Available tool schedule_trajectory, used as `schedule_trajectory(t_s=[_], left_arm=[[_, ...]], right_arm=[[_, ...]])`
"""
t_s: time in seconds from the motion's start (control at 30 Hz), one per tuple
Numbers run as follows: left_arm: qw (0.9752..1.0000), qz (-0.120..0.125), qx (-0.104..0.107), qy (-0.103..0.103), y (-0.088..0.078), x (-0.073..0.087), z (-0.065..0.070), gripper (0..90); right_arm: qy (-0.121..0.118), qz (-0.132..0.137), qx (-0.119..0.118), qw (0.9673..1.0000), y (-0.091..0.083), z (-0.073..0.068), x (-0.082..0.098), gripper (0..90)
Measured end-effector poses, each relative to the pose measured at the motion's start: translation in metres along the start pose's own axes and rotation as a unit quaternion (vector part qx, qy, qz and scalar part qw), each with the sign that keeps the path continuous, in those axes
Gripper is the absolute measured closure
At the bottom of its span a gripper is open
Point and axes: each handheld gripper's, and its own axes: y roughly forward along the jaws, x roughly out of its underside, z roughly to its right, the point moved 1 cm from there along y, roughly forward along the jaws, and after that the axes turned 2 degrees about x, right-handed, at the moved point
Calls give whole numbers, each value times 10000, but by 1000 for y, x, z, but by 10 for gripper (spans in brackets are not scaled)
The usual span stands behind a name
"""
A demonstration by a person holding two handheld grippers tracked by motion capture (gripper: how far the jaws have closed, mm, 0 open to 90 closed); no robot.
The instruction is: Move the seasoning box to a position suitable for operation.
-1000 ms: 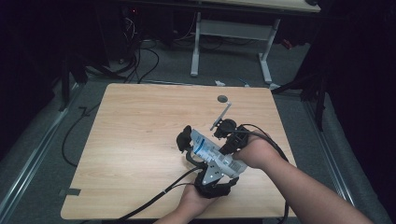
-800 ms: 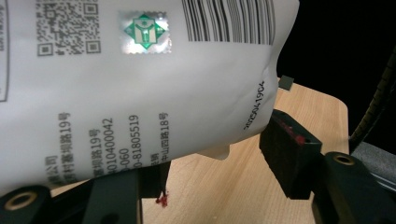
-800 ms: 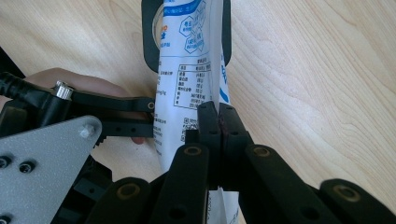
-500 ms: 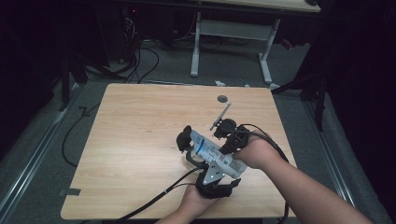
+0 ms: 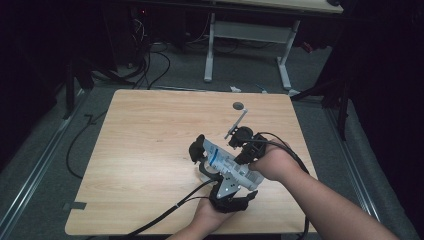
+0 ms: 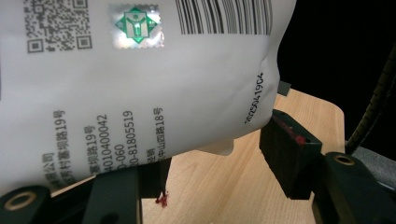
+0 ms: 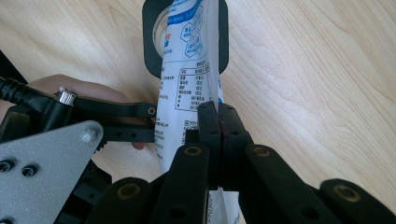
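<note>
A white pouch [image 5: 224,160] with blue print and a barcode hangs between both grippers above the wooden table [image 5: 145,150]. My right gripper [image 7: 218,126] is shut on a thin edge of the pouch [image 7: 187,70], pads pressed together over it. In the high view it [image 5: 239,151] comes in from the right. My left gripper [image 6: 219,163] reaches up from the near edge, its jaws standing wide on either side of the pouch's [image 6: 140,93] bulging body and pressing into it. In the high view the left gripper [image 5: 220,175] sits under the pouch. The pouch's far end meets a black rounded frame [image 7: 150,46].
A grey rod [image 5: 237,122] lies on the table behind the grippers, with a small dark disc [image 5: 239,105] beyond it. Cables trail off the near edge. A white desk frame [image 5: 247,35] stands on the floor past the table.
</note>
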Motion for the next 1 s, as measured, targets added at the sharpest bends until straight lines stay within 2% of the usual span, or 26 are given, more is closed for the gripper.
schedule_trajectory(t_s=[1.0], left_arm=[[9997, -48, -141, 196, -3, -1, 0, 466]], right_arm=[[-2, 69, -10, 10000, -2, -1, -2, 900]])
